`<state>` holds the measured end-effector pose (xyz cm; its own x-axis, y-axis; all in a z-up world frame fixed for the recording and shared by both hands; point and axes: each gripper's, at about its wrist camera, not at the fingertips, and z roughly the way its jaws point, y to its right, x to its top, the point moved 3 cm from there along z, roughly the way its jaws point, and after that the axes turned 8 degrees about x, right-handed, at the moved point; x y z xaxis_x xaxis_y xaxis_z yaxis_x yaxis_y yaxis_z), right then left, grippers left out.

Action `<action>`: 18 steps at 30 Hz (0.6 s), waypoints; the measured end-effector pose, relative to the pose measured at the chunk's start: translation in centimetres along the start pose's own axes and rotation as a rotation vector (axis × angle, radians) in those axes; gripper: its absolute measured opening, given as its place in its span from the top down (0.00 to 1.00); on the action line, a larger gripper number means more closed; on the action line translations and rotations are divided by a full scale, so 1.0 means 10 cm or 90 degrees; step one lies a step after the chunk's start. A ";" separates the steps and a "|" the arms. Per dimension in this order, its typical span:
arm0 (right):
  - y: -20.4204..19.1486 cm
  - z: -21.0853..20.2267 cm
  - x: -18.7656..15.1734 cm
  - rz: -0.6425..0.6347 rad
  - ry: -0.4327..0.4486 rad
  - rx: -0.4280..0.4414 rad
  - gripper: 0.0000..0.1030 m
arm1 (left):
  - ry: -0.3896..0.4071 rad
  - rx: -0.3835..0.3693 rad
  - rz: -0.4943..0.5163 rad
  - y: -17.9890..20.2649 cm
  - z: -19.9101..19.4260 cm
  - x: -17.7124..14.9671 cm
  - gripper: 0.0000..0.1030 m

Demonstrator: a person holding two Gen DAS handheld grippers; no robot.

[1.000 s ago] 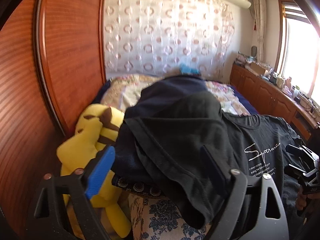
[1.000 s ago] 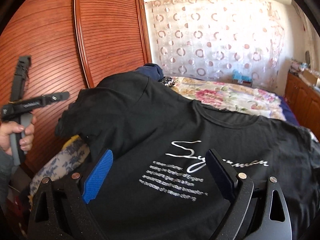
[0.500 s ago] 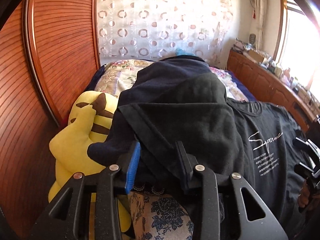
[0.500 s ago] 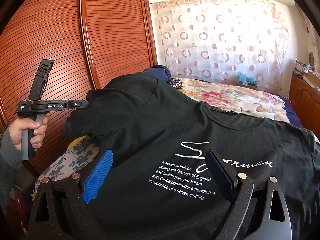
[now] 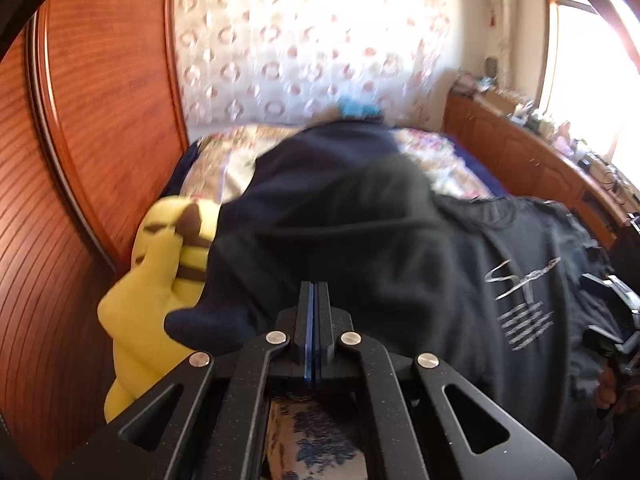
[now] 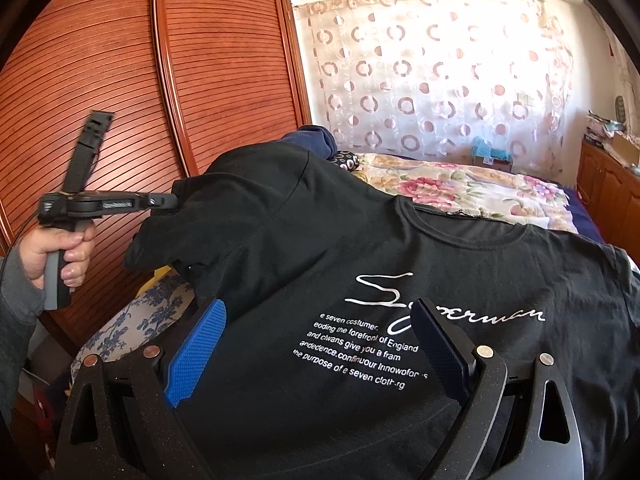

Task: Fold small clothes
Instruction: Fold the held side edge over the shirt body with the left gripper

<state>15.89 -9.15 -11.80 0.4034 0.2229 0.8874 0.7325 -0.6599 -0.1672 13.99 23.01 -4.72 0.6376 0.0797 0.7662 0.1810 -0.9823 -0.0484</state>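
A black T-shirt (image 6: 400,240) with white lettering lies spread over the bed's near end, chest up. Its left sleeve (image 6: 192,224) drapes over a heap. My left gripper (image 5: 315,286) is shut, its tips on the sleeve cloth; in the right wrist view (image 6: 168,202) it meets the sleeve's edge from the left. The shirt also shows in the left wrist view (image 5: 460,264). My right gripper (image 6: 316,332) is open, low over the shirt's chest, the cloth between its blue pads (image 6: 196,352).
A dark navy garment (image 5: 320,160) lies under the shirt's sleeve. A yellow plush toy (image 5: 156,280) sits left beside the wooden wardrobe (image 6: 120,60). A floral quilt (image 6: 460,188) covers the bed. A wooden cabinet (image 5: 540,160) runs along the right.
My left gripper went from wide open to shut, closing on the shirt's left sleeve and lifting a little. My right gripper stayed open over the chest print.
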 end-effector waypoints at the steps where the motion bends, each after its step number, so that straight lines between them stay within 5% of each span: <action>1: 0.01 0.00 0.00 0.002 0.001 0.000 0.08 | 0.010 -0.005 0.006 0.04 -0.07 0.03 0.99; 5: 0.02 -0.01 -0.01 0.007 0.003 -0.001 0.08 | 0.041 -0.012 0.025 0.13 -0.26 0.17 0.99; 7: 0.03 -0.01 -0.01 0.008 0.003 0.000 0.08 | 0.049 0.022 0.026 0.09 -0.27 0.24 0.98; 9: 0.03 -0.02 -0.01 0.008 0.003 0.001 0.08 | 0.032 0.030 0.021 0.03 -0.19 0.29 0.73; 11: 0.02 -0.01 -0.01 0.010 0.004 0.002 0.08 | 0.016 0.028 0.010 -0.07 -0.08 0.28 0.37; 18: 0.04 0.01 -0.04 0.016 0.004 0.005 0.08 | -0.059 0.041 0.015 -0.23 0.42 0.13 0.34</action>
<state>16.05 -9.41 -12.20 0.4182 0.2026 0.8855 0.7270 -0.6591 -0.1925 17.54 26.05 -6.28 0.7078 0.0750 0.7024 0.2113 -0.9713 -0.1093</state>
